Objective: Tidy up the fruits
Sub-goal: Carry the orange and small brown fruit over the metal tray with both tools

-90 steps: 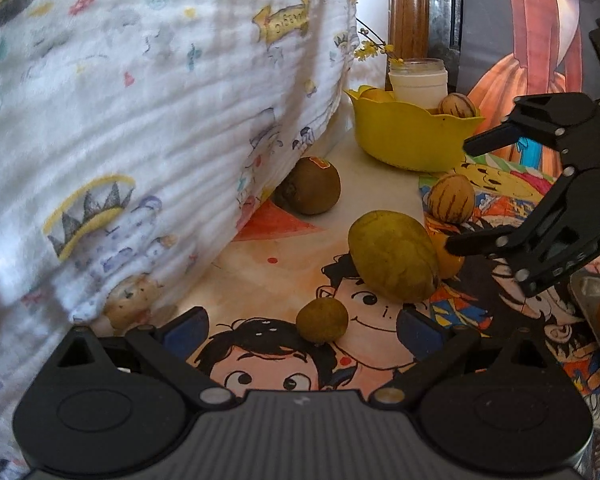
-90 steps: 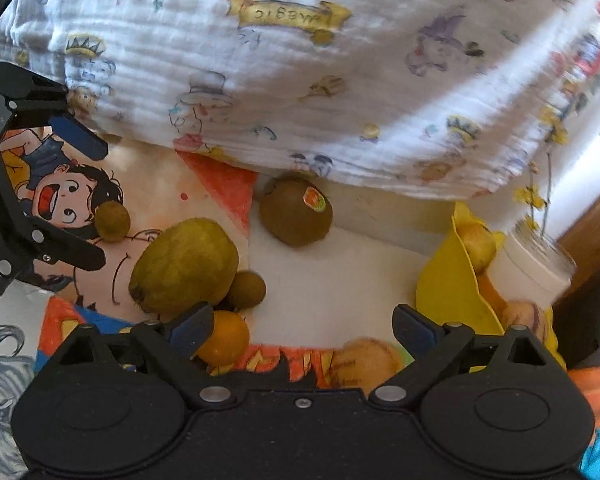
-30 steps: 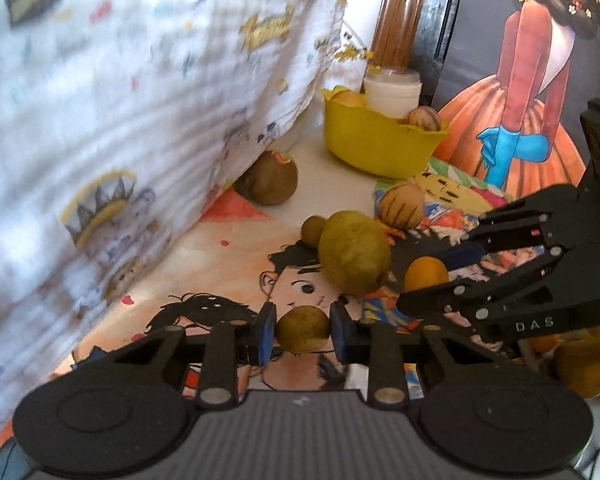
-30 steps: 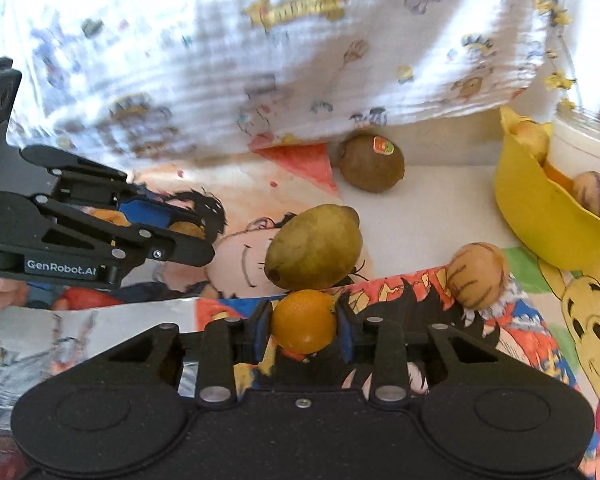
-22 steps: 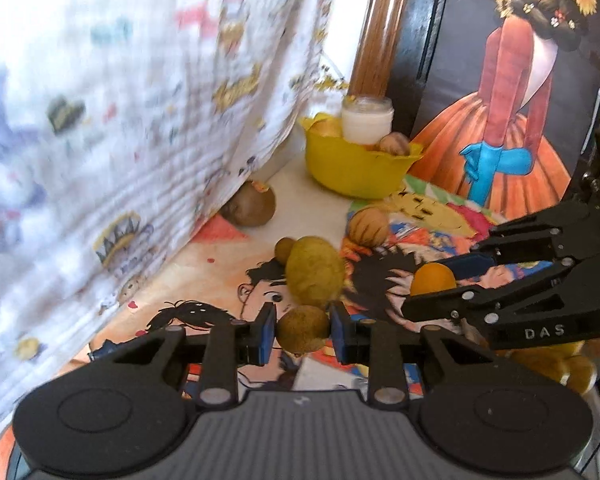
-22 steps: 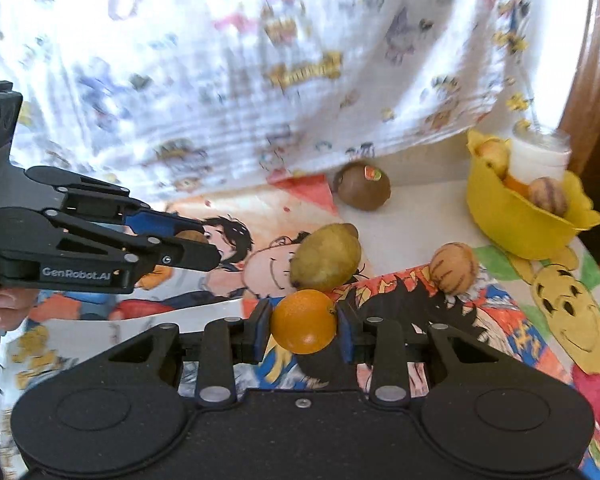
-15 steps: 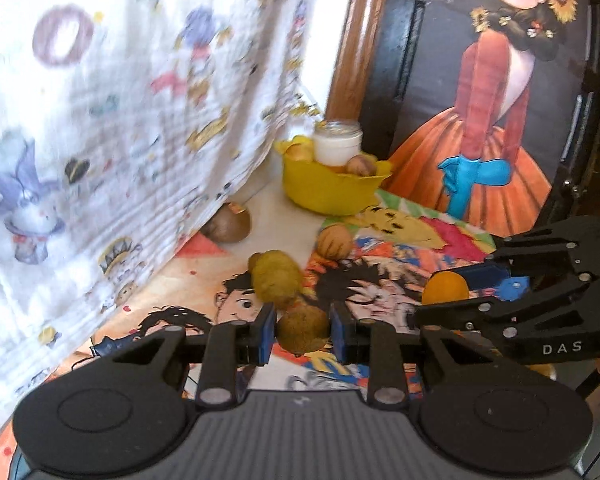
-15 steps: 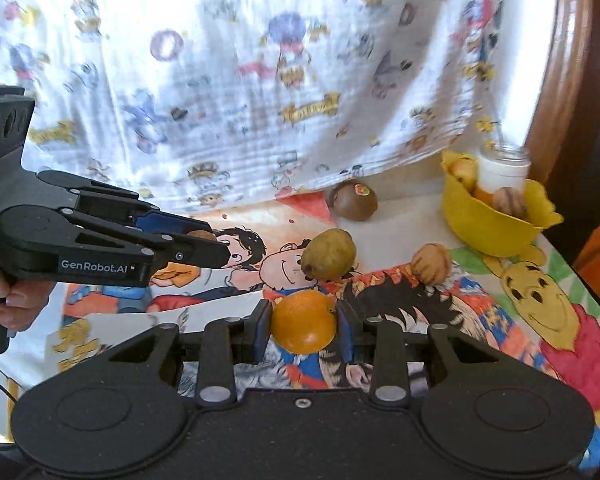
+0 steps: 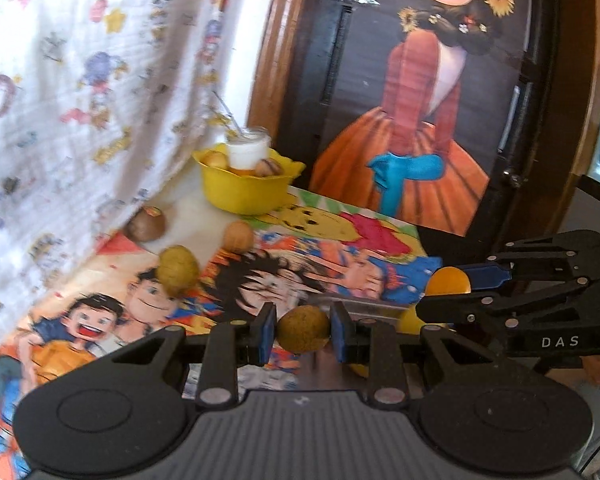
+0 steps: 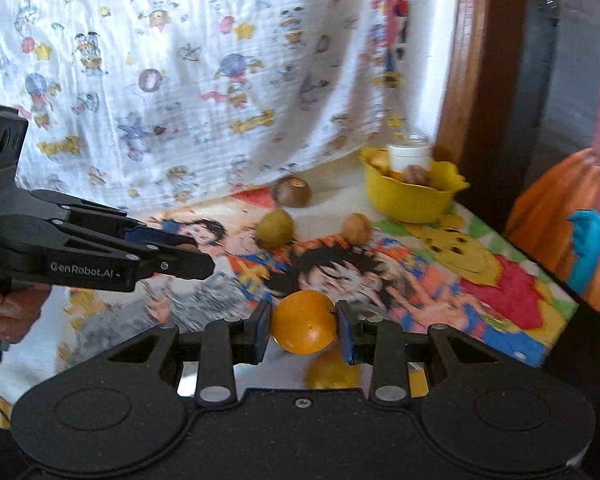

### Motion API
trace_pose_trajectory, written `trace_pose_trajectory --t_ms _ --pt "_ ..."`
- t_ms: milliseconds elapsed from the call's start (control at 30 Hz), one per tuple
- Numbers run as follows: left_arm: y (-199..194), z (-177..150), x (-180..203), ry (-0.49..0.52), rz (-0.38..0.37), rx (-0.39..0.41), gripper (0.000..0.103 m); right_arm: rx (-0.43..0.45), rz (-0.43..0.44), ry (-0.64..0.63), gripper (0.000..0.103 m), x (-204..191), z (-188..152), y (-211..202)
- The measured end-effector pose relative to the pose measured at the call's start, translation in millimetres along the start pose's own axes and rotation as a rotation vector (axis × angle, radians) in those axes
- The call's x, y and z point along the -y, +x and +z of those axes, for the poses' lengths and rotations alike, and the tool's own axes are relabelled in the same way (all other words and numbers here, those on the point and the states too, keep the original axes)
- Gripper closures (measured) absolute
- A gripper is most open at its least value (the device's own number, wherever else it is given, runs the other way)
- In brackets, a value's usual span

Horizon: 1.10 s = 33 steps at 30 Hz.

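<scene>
My left gripper (image 9: 303, 333) is shut on a small brown-green round fruit (image 9: 303, 328) and holds it high above the table. My right gripper (image 10: 303, 322) is shut on an orange (image 10: 304, 321), also lifted; it shows in the left wrist view (image 9: 449, 281) at the right. On the cartoon-print mat (image 9: 340, 240) lie a yellow-green pear (image 9: 178, 265), a brown kiwi with a sticker (image 9: 146, 224) and a tan striped fruit (image 9: 239, 237). A yellow bowl (image 9: 244, 194) at the back holds fruits and a white jar (image 9: 247, 149).
A printed white cloth (image 10: 180, 80) hangs along the left and back. A dark wooden cabinet with a girl poster (image 9: 432, 100) stands behind the table. A metal tray (image 10: 396, 374) with yellow fruit lies just below the grippers. The mat's right edge drops off.
Both grippers closed on their fruits, then rose and pulled back from the table, so the pear, kiwi and bowl now look smaller and farther.
</scene>
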State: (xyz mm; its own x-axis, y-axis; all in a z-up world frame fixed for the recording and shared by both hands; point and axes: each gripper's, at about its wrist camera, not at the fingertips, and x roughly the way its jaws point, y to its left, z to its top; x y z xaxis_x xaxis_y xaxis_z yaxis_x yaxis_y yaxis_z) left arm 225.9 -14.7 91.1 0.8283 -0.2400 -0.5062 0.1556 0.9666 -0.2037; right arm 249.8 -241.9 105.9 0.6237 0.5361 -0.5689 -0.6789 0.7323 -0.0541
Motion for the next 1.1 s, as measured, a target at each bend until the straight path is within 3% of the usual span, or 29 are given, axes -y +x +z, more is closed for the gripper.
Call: trace_pose_trajectory --t_ms 200,400,600,900,1100 --pt "18 -21 26 -0.025 -0.040 -0.041 0.072 0.013 -0.056 0.043 0.067 12 -40 -14" --pt "38 -37 42 -0.023 -0.039 -0.093 0.072 0.009 -0.073 0.107 0.067 19 -80 -11" --pt "53 -54 53 -0.004 -0.025 -0.139 0.072 0.006 -0.091 0.081 0.067 7 -116 -6" --pt "73 -70 69 0.018 -0.010 -0.177 0.072 0.014 -0.111 0.165 0.067 8 -140 9" --pt "84 -77 73 0.029 -0.004 -0.188 0.072 0.023 -0.149 0.152 0.067 6 -146 16"
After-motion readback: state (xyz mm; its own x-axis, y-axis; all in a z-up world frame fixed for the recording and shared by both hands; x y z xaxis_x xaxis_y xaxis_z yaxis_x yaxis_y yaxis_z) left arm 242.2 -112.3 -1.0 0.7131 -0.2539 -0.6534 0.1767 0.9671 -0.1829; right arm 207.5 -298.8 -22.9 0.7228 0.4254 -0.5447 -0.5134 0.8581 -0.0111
